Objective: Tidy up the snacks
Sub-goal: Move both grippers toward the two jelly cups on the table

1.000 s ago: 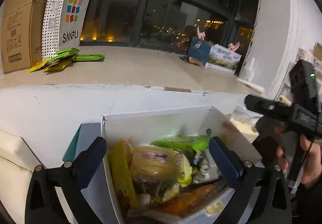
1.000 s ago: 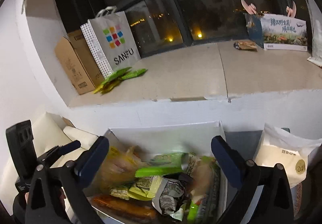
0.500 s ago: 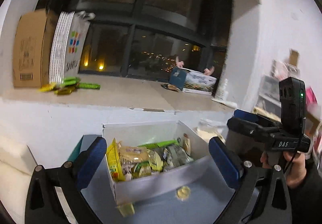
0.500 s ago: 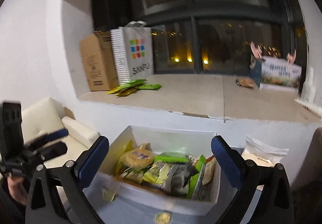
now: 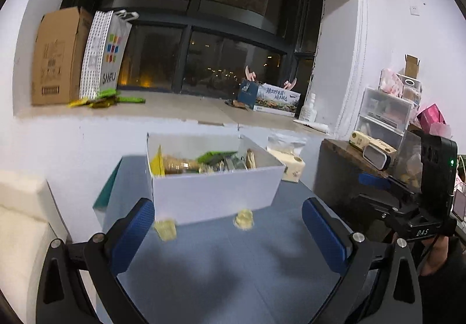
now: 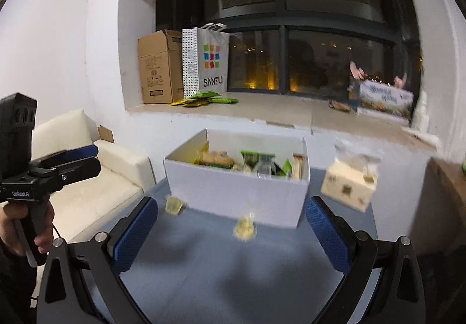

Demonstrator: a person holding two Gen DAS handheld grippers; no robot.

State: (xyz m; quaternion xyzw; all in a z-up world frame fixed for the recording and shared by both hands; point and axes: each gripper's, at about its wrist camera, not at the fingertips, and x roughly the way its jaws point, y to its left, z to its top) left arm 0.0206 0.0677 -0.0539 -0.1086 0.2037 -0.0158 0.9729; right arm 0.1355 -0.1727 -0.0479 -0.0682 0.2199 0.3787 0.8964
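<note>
Both claws, left [image 5: 228,233] and right [image 6: 231,232], gape wide and empty, the box [image 5: 214,196] ahead of them already stuffed with snacks, two loose candies [image 5: 244,219] lying just before their tips, probably still to go in.

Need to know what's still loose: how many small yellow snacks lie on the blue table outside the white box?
2: one small yellow snack at the white box's front-left corner, another before its front wall's middle. The box may hide more.
</note>
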